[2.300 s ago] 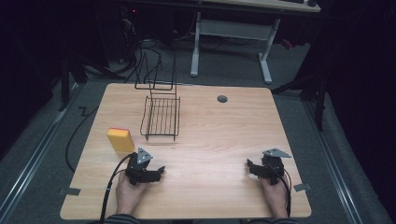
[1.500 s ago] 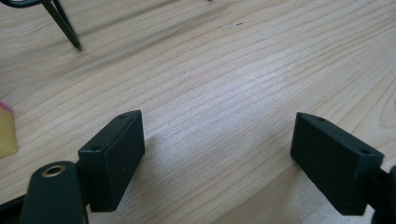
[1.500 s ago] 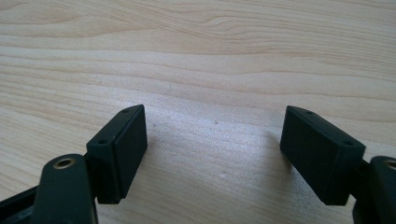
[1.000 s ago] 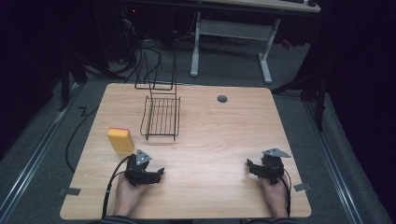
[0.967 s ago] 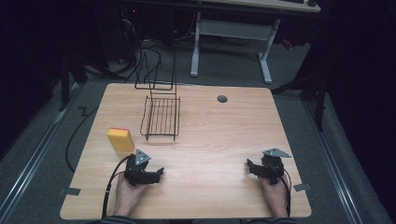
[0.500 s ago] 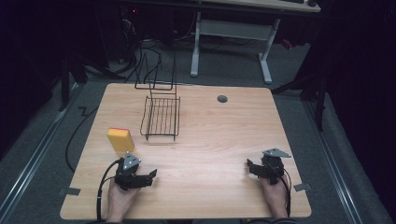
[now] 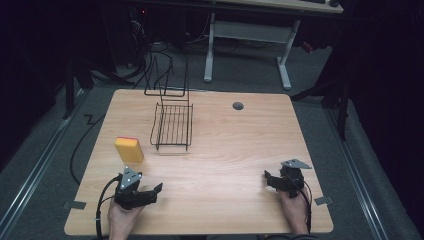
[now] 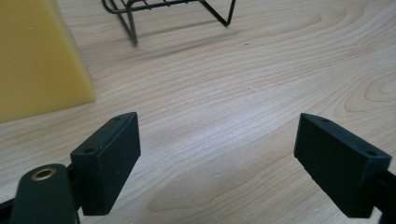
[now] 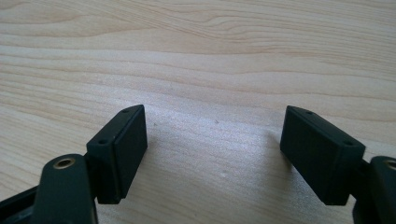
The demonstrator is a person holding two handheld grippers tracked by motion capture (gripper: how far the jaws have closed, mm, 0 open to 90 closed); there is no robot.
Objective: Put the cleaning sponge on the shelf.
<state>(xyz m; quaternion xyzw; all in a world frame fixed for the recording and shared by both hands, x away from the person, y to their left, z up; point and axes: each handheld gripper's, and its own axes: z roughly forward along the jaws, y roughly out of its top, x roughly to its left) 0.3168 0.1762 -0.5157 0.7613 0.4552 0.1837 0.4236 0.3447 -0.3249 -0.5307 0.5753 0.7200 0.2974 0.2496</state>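
One sponge (image 7: pixel 129 149) lies flat near the table's (image 7: pixel 240 145) left edge, its long axis running front to back, just beyond the left gripper (image 7: pixel 150 192). Two grippers, left and right gripper (image 7: pixel 270 180), hold their jaws apart on nothing. Farther off stands one wire rack (image 7: pixel 172 126).

A light wooden table (image 7: pixel 240 150) is standing on grey carpet (image 7: pixel 320 85) in a dim room. Behind it, a white-legged desk (image 7: pixel 245 45) is sitting beside tangled black cables (image 7: pixel 150 47).
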